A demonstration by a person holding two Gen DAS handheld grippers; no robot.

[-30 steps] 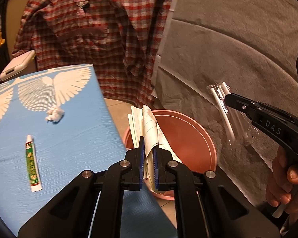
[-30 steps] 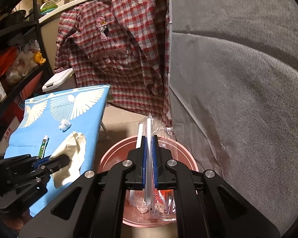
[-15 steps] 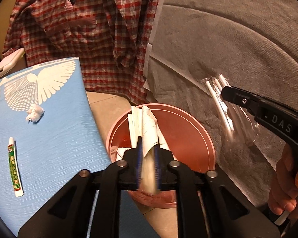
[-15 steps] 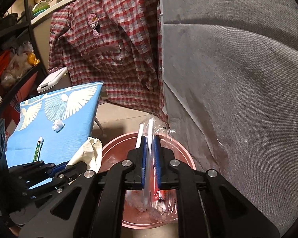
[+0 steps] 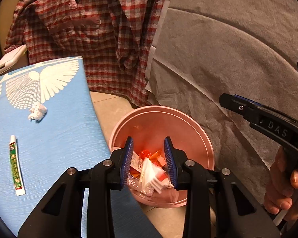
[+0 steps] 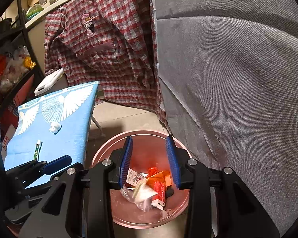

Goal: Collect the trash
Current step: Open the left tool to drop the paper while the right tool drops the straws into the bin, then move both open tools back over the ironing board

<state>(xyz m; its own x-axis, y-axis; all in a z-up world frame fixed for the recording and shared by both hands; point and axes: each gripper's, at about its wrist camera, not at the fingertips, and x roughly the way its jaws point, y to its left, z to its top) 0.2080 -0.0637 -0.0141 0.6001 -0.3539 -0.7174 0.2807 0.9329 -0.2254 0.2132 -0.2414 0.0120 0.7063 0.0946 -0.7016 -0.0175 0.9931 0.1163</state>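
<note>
A pink bin (image 5: 188, 123) (image 6: 141, 136) stands on the floor beside a blue table. It holds white paper, clear plastic and orange wrappers (image 5: 149, 170) (image 6: 149, 186). My left gripper (image 5: 149, 144) is open and empty above the bin. My right gripper (image 6: 150, 144) is open and empty above the bin too; it also shows in the left wrist view (image 5: 238, 103). A crumpled white tissue (image 5: 37, 111) (image 6: 55, 127) and a green-and-white tube (image 5: 15, 164) (image 6: 37, 148) lie on the blue table.
The blue table (image 5: 55, 130) (image 6: 73, 123) has white wing prints. A red plaid shirt (image 5: 89, 25) (image 6: 109, 45) hangs behind it. Grey fabric (image 5: 228, 49) (image 6: 238, 79) fills the right side. A white device (image 5: 9, 60) sits at the table's far end.
Both grippers opened. The white paper left my left gripper and the clear plastic with straws left my right gripper; both now lie in the bin.
</note>
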